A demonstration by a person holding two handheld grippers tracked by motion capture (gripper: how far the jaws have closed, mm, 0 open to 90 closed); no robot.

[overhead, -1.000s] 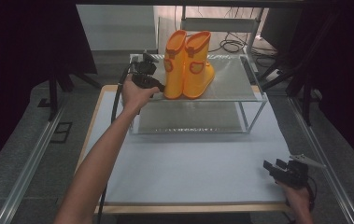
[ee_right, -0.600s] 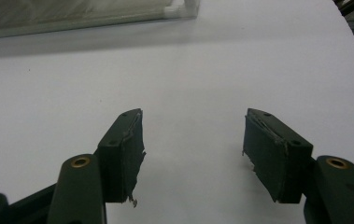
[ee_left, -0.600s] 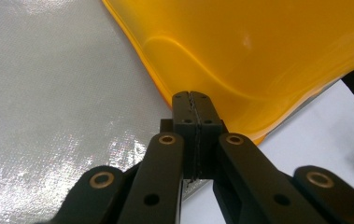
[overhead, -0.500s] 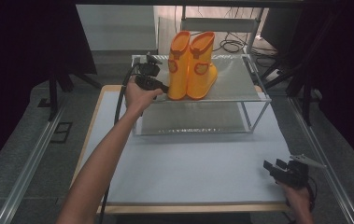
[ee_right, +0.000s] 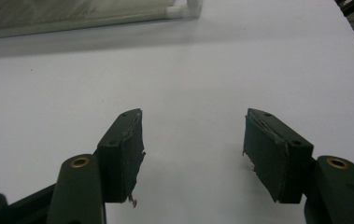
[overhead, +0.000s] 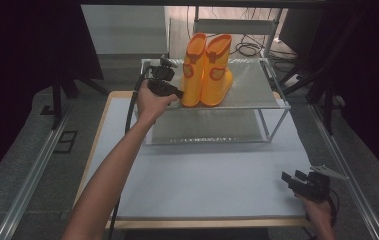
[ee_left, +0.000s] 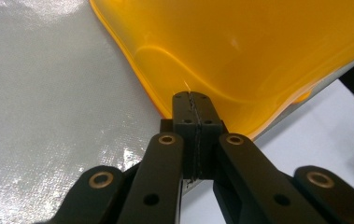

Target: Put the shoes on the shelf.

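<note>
White tabletop (overhead: 202, 190): beside orange boots (overhead: 207, 70) on the wire shelf (overhead: 257, 95), the left gripper (overhead: 179, 95) is held closed, empty; the right gripper (overhead: 289, 179), well apart, is held open.

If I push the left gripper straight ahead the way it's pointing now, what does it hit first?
The left gripper, jaws shut, points straight at the near orange boot on the shelf. Its tips look right against the boot's lower side, so it would meet that boot at once, though actual contact is hard to judge.
</note>
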